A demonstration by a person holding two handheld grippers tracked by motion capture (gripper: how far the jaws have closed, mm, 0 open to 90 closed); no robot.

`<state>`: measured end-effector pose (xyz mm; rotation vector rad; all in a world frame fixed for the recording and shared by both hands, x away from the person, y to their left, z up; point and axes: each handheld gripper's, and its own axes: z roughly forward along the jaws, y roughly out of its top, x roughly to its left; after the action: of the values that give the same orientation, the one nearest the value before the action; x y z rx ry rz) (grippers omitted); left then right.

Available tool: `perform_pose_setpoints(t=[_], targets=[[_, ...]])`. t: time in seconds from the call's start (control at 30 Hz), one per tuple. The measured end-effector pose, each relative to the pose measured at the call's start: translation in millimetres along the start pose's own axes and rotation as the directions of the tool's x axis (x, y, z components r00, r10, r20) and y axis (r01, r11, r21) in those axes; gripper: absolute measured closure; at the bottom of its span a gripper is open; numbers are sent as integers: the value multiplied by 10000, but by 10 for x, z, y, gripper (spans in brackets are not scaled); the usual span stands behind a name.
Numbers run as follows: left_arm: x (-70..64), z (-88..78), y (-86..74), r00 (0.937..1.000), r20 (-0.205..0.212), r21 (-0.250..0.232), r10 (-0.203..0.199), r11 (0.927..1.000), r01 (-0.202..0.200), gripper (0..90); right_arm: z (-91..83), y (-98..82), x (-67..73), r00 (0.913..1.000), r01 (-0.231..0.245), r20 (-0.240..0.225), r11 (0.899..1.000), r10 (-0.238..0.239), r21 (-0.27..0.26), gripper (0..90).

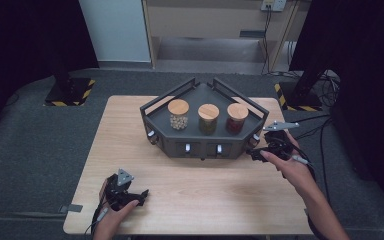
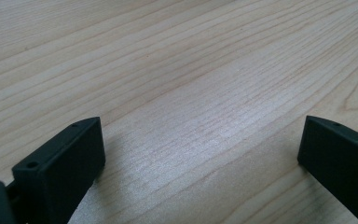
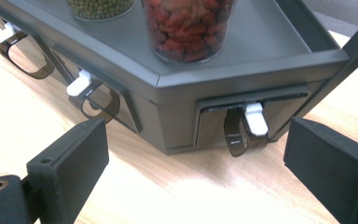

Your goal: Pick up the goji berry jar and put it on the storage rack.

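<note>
Jaws R: your right gripper (image 3: 196, 158) spread wide, gripping nothing; drawer pull tab (image 3: 242, 128) just ahead, betw. them
Jaws L: your left gripper (image 2: 200, 154) released; bare table (image 2: 177, 70) betw. them

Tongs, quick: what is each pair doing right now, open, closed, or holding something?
Left tongs: open, nothing held, low over the bare wooden table.
Right tongs: open, nothing held, facing the drawer pull loop on the dark rack.
</note>
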<state>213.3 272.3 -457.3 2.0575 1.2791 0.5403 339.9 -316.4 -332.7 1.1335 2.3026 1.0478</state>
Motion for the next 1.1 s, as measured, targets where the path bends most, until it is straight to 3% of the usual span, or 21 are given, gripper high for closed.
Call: perform_pose_setpoints(t=[0.3,1.1], targets=[[0,0,0,10000,0,2,1,10000,-1,0,21,-138,12,9998,-180,-80,9998,181,52,67],[-1,0,0,10000,-4,1,-1,10000,1,0,104,-353,158,9995,-127,-285,9997,133,209,66]])
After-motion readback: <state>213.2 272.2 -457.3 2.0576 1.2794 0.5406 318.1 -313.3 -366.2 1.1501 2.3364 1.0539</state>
